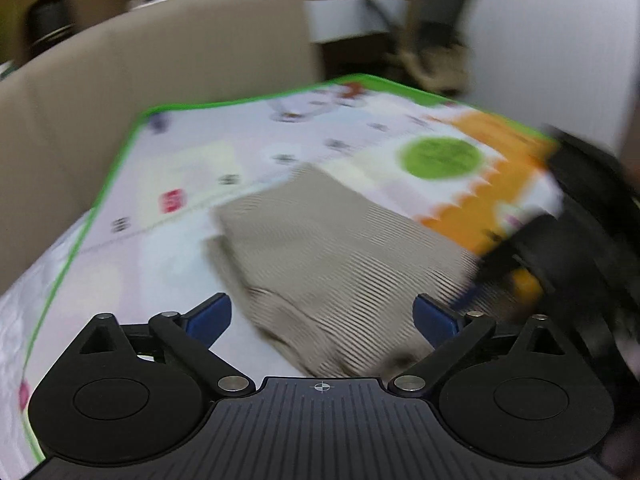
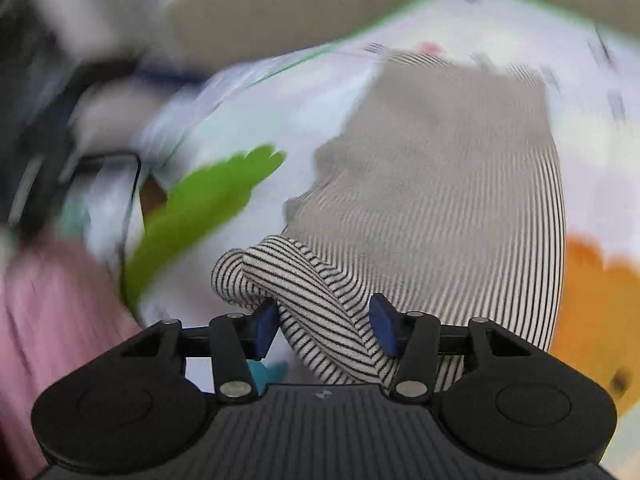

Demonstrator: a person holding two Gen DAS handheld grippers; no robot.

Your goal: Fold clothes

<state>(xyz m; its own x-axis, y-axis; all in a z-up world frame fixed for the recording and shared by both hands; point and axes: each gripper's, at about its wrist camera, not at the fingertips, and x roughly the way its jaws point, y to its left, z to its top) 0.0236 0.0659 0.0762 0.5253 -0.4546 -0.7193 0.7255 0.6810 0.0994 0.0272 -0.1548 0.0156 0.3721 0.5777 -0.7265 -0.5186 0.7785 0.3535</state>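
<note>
2 hand-held grippers: our right hand-held gripper clamps the striped garment; our left hand-held gripper hangs spread apart above it.

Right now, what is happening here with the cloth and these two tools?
A person is folding a striped garment on a colourful play mat. The right tool has a bunched fold of the striped fabric between its fingers, raised a little above the rest of the garment, though the fingers do not look fully closed on it. The left tool is open and holds nothing; it is just above the near edge of the garment. Both views are blurred by motion.
</note>
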